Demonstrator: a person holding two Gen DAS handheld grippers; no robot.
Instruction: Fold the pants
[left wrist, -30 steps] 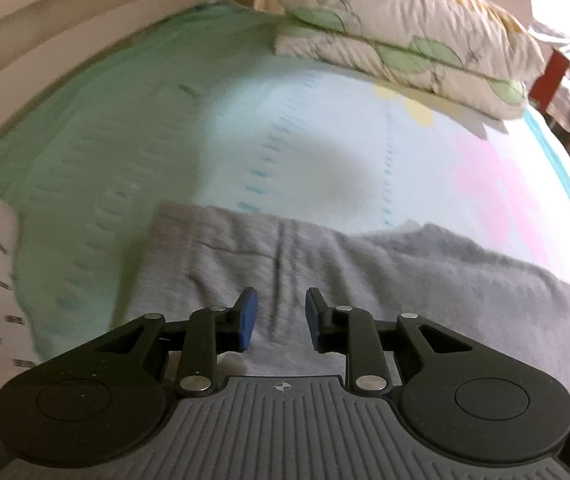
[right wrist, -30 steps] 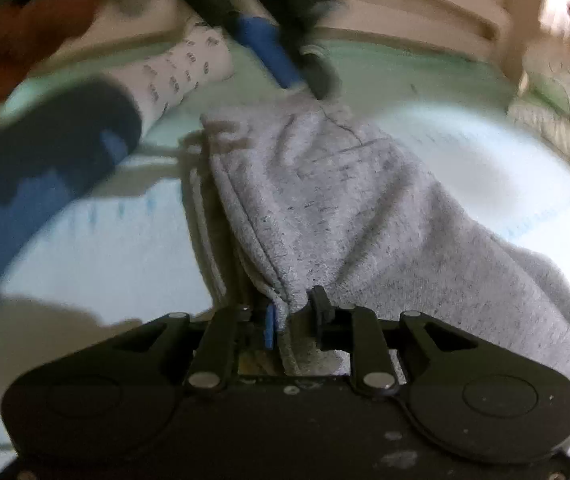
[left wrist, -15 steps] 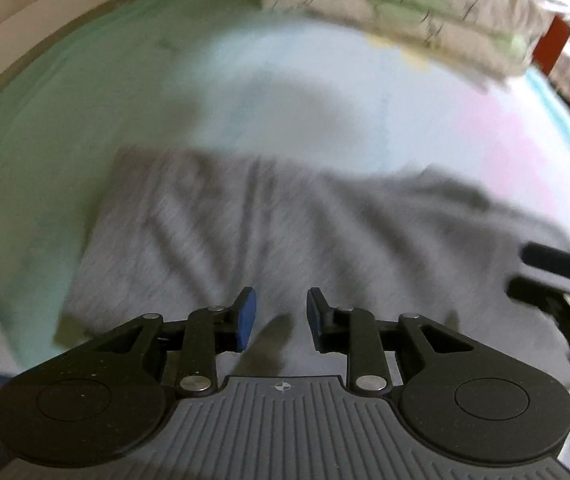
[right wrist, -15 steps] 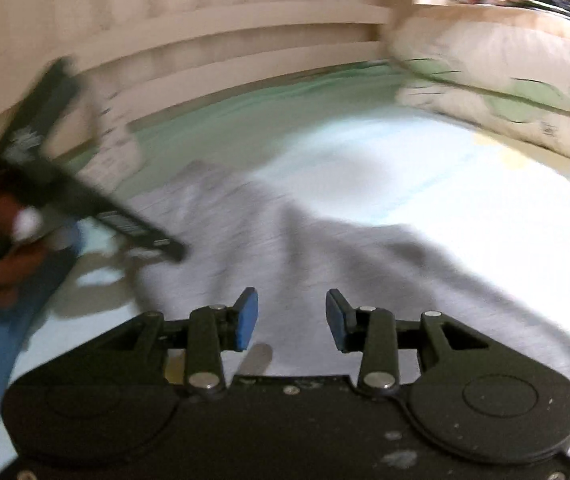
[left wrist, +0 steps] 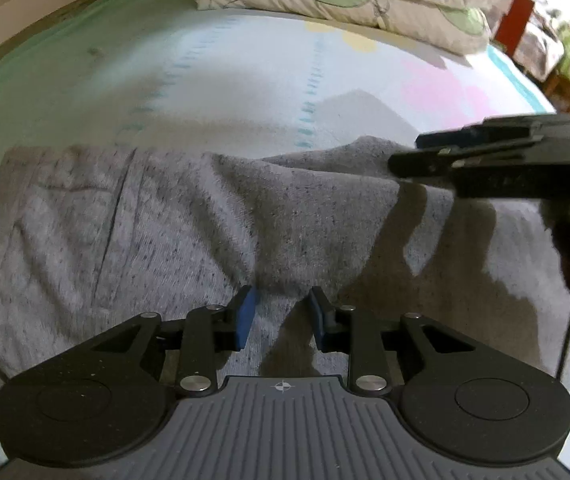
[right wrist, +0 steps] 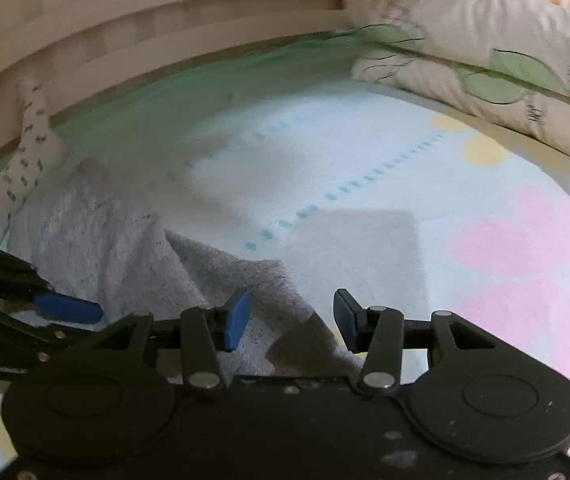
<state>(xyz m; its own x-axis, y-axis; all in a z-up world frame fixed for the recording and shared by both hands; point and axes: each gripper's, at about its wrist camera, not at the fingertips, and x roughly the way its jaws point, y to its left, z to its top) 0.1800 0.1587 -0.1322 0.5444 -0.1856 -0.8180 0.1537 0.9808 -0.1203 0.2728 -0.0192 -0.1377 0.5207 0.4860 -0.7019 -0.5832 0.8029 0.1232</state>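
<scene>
Pants (left wrist: pixel 189 216): grey flecked knit cloth, soft and matt. Bed sheet (left wrist: pixel 221 80): pale printed cloth, smooth. Left gripper (left wrist: pixel 281 312): matt black plastic, blue pads, shiny metal rivets.

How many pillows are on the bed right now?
2, stacked at the head of the bed: the upper pillow lies on the lower pillow, both with a green leaf print. Their far ends run out of frame, so more could be hidden behind.
</scene>
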